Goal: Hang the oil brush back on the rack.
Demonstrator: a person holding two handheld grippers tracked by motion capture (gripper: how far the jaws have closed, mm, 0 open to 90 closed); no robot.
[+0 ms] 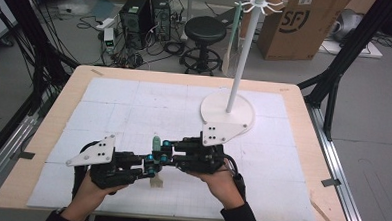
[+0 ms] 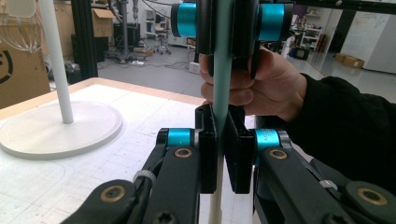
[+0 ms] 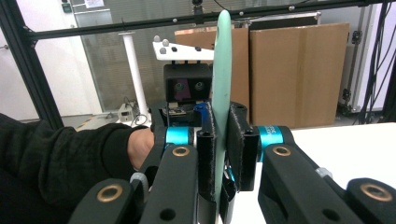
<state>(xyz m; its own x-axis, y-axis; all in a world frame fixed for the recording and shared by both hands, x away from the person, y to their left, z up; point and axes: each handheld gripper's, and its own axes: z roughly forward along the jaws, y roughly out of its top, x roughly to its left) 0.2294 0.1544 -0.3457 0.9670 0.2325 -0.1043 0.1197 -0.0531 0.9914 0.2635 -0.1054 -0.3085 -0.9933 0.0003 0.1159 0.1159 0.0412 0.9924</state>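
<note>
- Spatula stands upright near the table's front edge, green handle up and pale blade down by the mat, pinched from both sides
- Left gripper has its jaws narrowed on the lower shaft; in the left gripper view the shaft runs straight up between the pads
- Right gripper clamps the handle just above; in the right gripper view the handle sits squeezed between the pads
- Risk: two grips so close on one thin shaft can fight, and any twist between the hands could bend it or lever it out of a pad
- Risk: if one lets go before the other is firm, the spatula may tip onto the mat
- Risk: the rack stands well apart, behind and to the right; a long carry with an off-centre grip could swing the blade into its pole or base
</note>
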